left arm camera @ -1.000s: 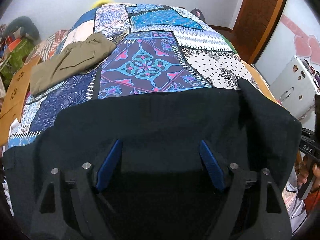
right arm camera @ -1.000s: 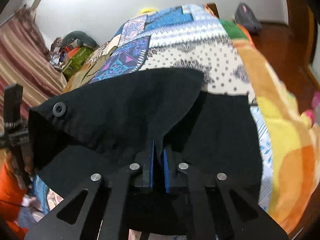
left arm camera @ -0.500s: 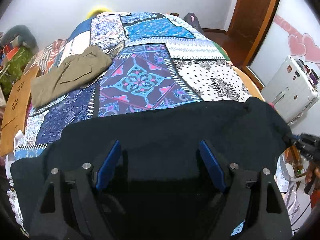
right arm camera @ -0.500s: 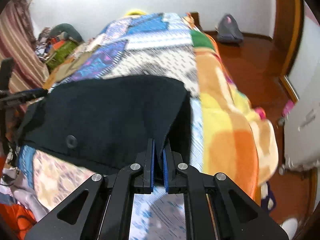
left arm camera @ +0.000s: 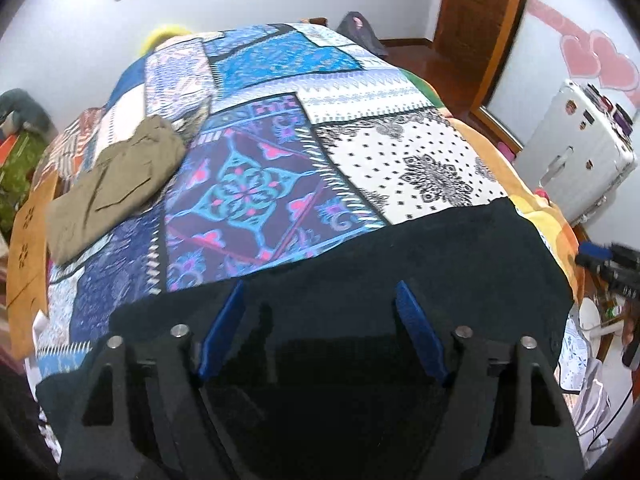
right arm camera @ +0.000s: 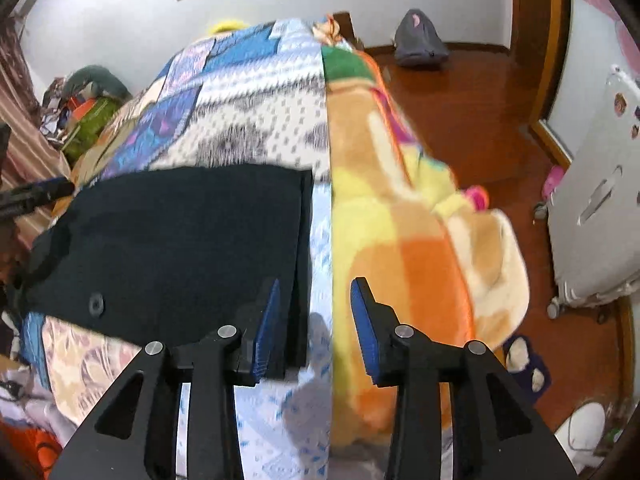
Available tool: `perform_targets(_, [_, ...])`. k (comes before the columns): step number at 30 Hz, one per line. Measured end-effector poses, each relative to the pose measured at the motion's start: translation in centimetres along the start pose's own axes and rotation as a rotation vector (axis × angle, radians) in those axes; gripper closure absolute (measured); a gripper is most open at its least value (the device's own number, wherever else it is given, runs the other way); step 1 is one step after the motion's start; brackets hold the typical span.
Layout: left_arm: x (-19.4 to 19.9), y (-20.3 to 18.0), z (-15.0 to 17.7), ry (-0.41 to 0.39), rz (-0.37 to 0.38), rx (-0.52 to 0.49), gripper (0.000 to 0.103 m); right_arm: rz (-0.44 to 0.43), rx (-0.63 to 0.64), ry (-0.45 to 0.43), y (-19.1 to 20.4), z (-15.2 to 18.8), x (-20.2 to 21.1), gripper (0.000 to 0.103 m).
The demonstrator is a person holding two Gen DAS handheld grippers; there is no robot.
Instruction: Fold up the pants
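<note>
Black pants (left arm camera: 440,264) lie flat across the near edge of the bed, a button (right arm camera: 96,303) showing near the waist. My left gripper (left arm camera: 320,320) hovers over the middle of them. Its jaws stand wide and are closing a little, with the cloth beneath them and neither pad pressing on it. My right gripper (right arm camera: 316,320) is at the right edge of the pants (right arm camera: 180,240). Its jaws are opening: the pants' corner lies by the left finger and the pads are off it. Each view shows the other gripper's tip at its edge.
A patchwork bedspread (left arm camera: 248,184) covers the bed, with folded olive pants (left arm camera: 116,184) at the back left. An orange blanket (right arm camera: 400,240) hangs over the bed's right side. A white suitcase (right arm camera: 592,216) and a grey bag (right arm camera: 418,40) stand on the wooden floor.
My right gripper has opened and let go of the pants' edge, and the lifted flap now lies flat. My left gripper has drawn back and up a little, still open.
</note>
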State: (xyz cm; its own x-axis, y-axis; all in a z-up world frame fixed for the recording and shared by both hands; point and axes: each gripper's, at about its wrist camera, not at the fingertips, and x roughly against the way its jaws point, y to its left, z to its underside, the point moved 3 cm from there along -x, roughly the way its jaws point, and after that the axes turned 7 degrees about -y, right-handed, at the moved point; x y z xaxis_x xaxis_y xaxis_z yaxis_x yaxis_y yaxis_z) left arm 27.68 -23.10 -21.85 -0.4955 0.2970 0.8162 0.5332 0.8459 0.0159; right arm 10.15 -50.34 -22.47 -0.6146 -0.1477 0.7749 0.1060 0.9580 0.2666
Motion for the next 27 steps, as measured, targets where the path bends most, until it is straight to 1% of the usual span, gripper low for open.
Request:
perform_targets(2, [-0.9, -0.6, -0.3, 0.013, 0.023, -0.016, 0.034, -0.005, 0.021, -0.015, 0.2, -1.3, -0.5, 0.068])
perform_targets(4, [-2.1, -1.2, -0.5, 0.033, 0.034, -0.034, 0.034, -0.017, 0.042, -0.019, 0.4, -2.4, -1.4, 0.060])
perform_targets(6, [-3.0, -1.6, -0.7, 0.050, 0.046, -0.044, 0.034, -0.028, 0.053, -0.028, 0.9, -3.4, -2.6, 0.056])
perform_targets(10, [-4.5, -2.8, -1.1, 0.066, 0.080, -0.073, 0.034, -0.052, 0.062, -0.028, 1.4, -4.4, -5.0, 0.055])
perform_targets(11, [-4.8, -3.2, -1.1, 0.066, 0.084, -0.088, 0.036, -0.055, 0.064, -0.024, 1.4, -4.6, -5.6, 0.055])
perform_targets(12, [-5.0, -3.5, -1.1, 0.066, 0.089, -0.102, 0.038, -0.057, 0.068, -0.020, 1.5, -4.8, -6.3, 0.055])
perform_targets(14, [-5.4, -3.9, -1.1, 0.066, 0.113, -0.114, 0.054, -0.060, 0.080, -0.018, 1.6, -5.1, -7.2, 0.055])
perform_targets(15, [-5.5, -4.0, -1.1, 0.063, 0.118, -0.116, 0.056, -0.066, 0.086, -0.017, 1.6, -5.3, -7.7, 0.055])
perform_targets(16, [-5.5, -4.2, -1.1, 0.052, 0.123, -0.121, 0.060, -0.079, 0.091, -0.010, 1.8, -5.3, -8.3, 0.055])
perform_targets(17, [-5.5, -4.3, -1.1, 0.048, 0.137, -0.125, 0.070, -0.086, 0.092, -0.009, 1.8, -5.3, -8.7, 0.055])
perform_targets(18, [-5.5, -4.5, -1.1, 0.047, 0.150, -0.128, 0.074, -0.090, 0.089, -0.010, 1.8, -5.3, -9.1, 0.055])
perform_targets(20, [-5.5, -4.7, -1.2, 0.042, 0.145, -0.133, 0.078, -0.099, 0.063, -0.019, 1.5, -5.4, -9.6, 0.055])
perform_targets(21, [-5.6, -4.7, -1.2, 0.043, 0.145, -0.135, 0.079, -0.112, 0.040, -0.026, 1.4, -5.3, -9.7, 0.057])
perform_targets(22, [-5.6, -4.8, -1.3, 0.044, 0.146, -0.135, 0.080, -0.130, 0.020, -0.025, 1.3, -5.3, -9.9, 0.062])
perform_targets(23, [-5.6, -4.8, -1.3, 0.046, 0.148, -0.135, 0.082, -0.139, 0.010, -0.021, 1.3, -5.2, -10.0, 0.063])
perform_targets(24, [-5.6, -4.8, -1.4, 0.046, 0.149, -0.133, 0.084, -0.135, 0.013, -0.022, 1.3, -5.1, -10.1, 0.067])
perform_targets(25, [-5.6, -4.8, -1.4, 0.046, 0.149, -0.131, 0.090, -0.131, 0.021, -0.025, 1.4, -5.0, -10.1, 0.080])
perform_targets(26, [-5.6, -4.8, -1.5, 0.046, 0.147, -0.131, 0.094, -0.141, 0.027, -0.025, 1.6, -4.9, -10.1, 0.086])
perform_targets(27, [-5.6, -4.9, -1.5, 0.046, 0.148, -0.136, 0.096, -0.151, 0.028, -0.017, 1.7, -4.9, -10.2, 0.087])
